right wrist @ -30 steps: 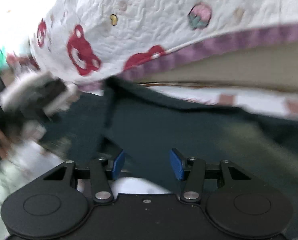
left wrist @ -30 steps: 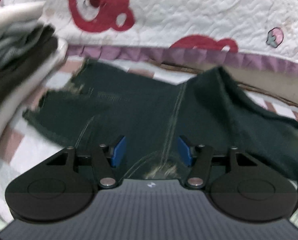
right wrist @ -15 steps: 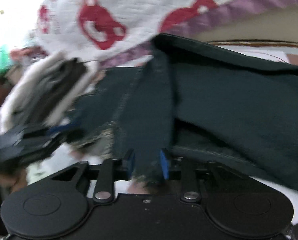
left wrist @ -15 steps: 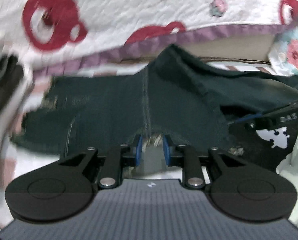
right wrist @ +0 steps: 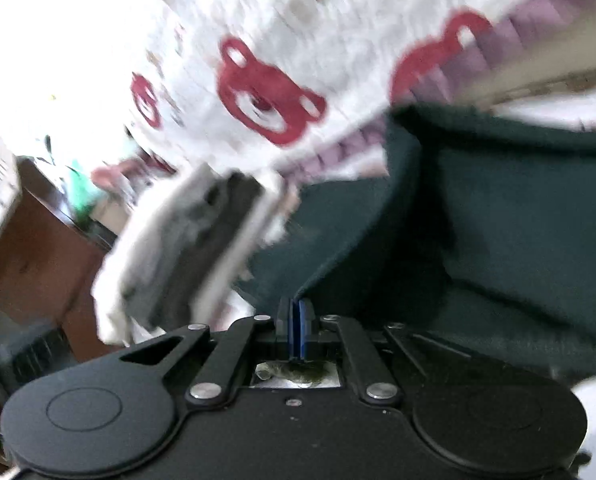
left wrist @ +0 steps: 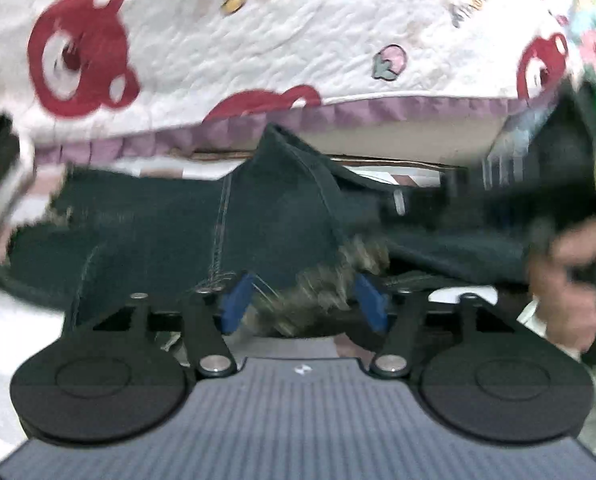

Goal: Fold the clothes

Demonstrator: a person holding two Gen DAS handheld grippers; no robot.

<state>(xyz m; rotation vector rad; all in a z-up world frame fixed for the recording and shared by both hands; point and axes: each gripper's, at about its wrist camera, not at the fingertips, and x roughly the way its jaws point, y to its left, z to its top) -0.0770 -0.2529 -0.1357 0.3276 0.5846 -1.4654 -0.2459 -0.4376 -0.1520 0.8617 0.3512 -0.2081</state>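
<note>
Dark denim shorts [left wrist: 169,232] lie on the bed, long axis nine to three. Right claw [right wrist: 296,322] is clamped on an edge, cloth rising toward one o'clock. Left claw [left wrist: 304,306] gapes, frayed hem [left wrist: 318,284] between its pads, holding nothing.

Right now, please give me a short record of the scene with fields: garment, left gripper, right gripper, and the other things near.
garment: dark green denim shorts with a frayed hem, partly lifted off the bed
left gripper: fingers open, frayed hem lies between them
right gripper: fingers closed on an edge of the shorts
background: white quilt with red bears and a purple border
also near: stack of folded clothes, blurred
</note>
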